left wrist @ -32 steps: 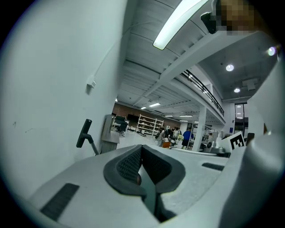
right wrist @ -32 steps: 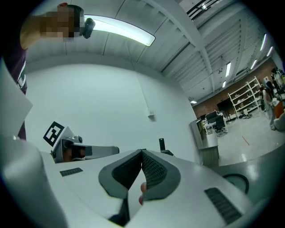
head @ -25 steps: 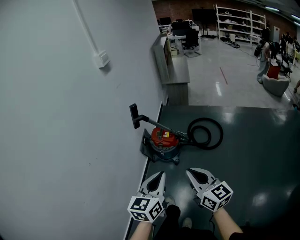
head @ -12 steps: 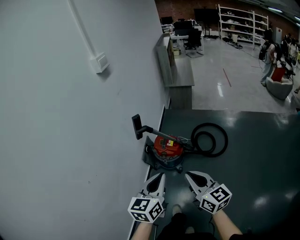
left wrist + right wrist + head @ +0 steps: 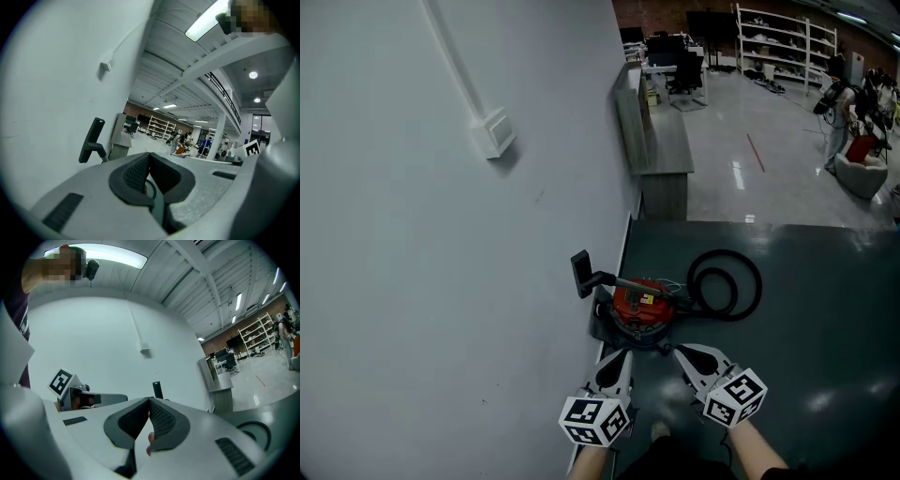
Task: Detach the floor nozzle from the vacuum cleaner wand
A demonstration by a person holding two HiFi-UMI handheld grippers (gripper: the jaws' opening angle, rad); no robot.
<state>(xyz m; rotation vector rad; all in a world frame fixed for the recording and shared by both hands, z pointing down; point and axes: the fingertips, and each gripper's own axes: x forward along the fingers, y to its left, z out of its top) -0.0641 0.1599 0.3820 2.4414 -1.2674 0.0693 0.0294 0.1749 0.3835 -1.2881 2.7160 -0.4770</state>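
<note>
Floor nozzle [image 5: 580,273], a flat black head, stands on edge against the pale wall [image 5: 441,281]. It is raised off the ground on the end of the wand [image 5: 617,280] and is still joined to it. The wand slants down to the right into the red body of the vacuum cleaner [image 5: 643,305], which sits on the dark floor [image 5: 825,309] at the foot of the wall. Its black hose [image 5: 727,286] lies looped in a ring just to the right.

Just below the machine in the head view, the left gripper [image 5: 623,352] and right gripper [image 5: 678,351] point forward side by side. Each has its jaws pressed together with nothing between them, and neither touches the vacuum. Beyond, a grey counter [image 5: 661,141] runs along the wall, and white shelving [image 5: 778,47] stands far off in an open hall.

Over the last second the vacuum has slid down the head view toward the grippers, from well apart to near. The person is walking up to it with both claws kept closed. I judge this to be the approach only: there is no grip on nozzle or wand yet, and the jaws would need to open before taking hold of either part.
</note>
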